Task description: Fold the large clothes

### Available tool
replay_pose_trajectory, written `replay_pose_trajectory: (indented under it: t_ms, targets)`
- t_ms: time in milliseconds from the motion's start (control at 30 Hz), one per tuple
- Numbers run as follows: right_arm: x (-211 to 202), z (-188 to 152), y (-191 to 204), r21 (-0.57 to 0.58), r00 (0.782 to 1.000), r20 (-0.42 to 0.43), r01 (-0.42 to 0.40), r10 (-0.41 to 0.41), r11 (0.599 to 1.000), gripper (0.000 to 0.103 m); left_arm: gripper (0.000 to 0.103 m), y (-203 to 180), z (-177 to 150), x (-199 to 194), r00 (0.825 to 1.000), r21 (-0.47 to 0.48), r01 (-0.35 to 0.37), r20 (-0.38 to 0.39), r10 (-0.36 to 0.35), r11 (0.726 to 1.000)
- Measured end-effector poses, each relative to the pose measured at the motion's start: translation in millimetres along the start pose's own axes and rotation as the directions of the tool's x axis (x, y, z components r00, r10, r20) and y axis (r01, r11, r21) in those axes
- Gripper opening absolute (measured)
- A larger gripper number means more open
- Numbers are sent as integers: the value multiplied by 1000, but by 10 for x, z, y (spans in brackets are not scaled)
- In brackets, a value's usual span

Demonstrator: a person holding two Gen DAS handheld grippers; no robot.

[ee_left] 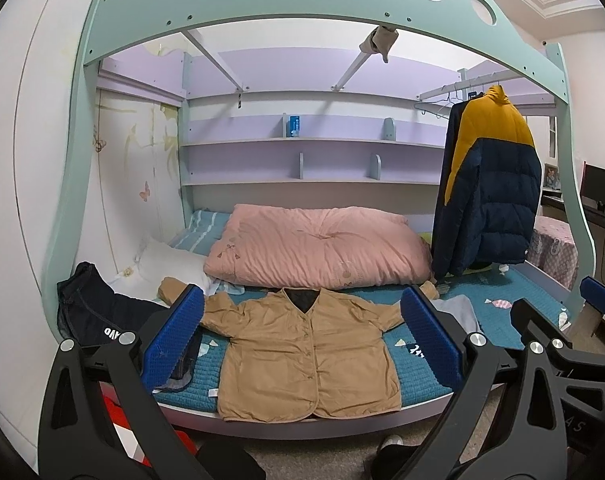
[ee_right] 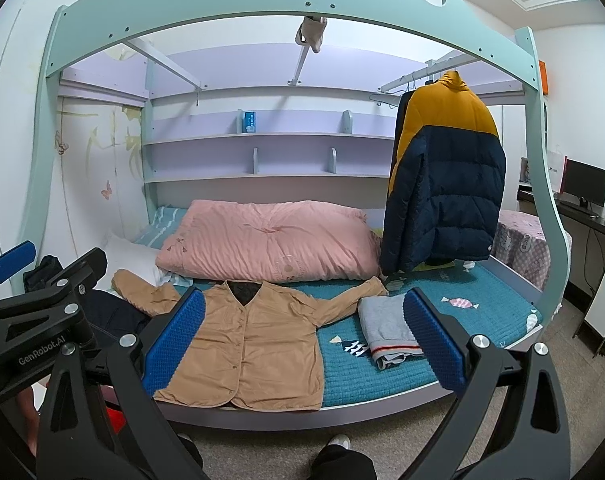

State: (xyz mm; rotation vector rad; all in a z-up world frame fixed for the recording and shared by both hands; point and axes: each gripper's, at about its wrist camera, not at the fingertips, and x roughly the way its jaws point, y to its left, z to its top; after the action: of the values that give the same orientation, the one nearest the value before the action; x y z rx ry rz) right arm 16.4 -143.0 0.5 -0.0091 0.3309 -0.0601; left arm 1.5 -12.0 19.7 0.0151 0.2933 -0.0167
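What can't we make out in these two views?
- Tan jacket: left sleeve end hidden by the left claw finger in the left view.
- Grey garment: right side covered by the right claw finger in the right view.
- Blue box on the shelf: print too small.
- Dark clothes: cut off by the claw frame.

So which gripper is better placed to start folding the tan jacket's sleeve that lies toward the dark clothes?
Probably the left gripper. It is open and frames the tan jacket centrally, with that sleeve just beyond its left finger. The right gripper, also open, sits further toward the folded grey garment.
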Motion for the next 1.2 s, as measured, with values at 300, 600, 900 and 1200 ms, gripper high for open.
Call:
replay_pose_trajectory:
  t_ms: [300,600,900,1200]
  targets:
    - [0,-49,-137,10,1000,2,4,-4,1000,96,98,-32,-40,23,1000,1,3,10,-3,1000]
    - [105,-74,-165,13,1000,-11,8,-8,1000,96,98,-37,-88,97,1000,6,0,4,0,1000]
    - [286,-71,-166,18,1000,-28,7,-7,1000,96,98,-42,-119,289,1000,9,-3,-16,4,1000]
    - [517,-48,-185,23,998,-55,5,-3,1000,96,98,-75,-110,509,999,13,-7,-48,7,1000]
